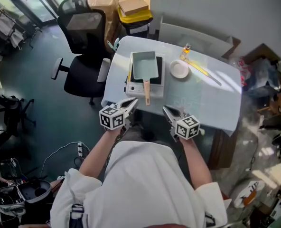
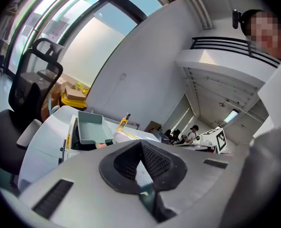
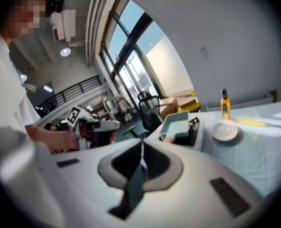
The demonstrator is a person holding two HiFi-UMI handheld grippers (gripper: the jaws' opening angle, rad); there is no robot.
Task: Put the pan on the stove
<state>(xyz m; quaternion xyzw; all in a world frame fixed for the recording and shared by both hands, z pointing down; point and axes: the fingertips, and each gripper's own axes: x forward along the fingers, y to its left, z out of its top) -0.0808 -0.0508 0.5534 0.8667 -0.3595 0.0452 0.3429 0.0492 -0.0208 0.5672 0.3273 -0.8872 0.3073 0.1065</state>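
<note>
A rectangular teal pan with a wooden handle sits on the portable stove at the table's left. My left gripper hovers shut and empty just off the table's near edge, close to the handle's end. To its right my right gripper is also shut and empty. In the left gripper view the jaws meet, with the pan beyond. The right gripper view shows closed jaws and the pan ahead.
A white plate, an oil bottle and a long yellow stick lie on the light blue tablecloth right of the stove. A black office chair stands at the table's left, and a yellow bin with boxes behind.
</note>
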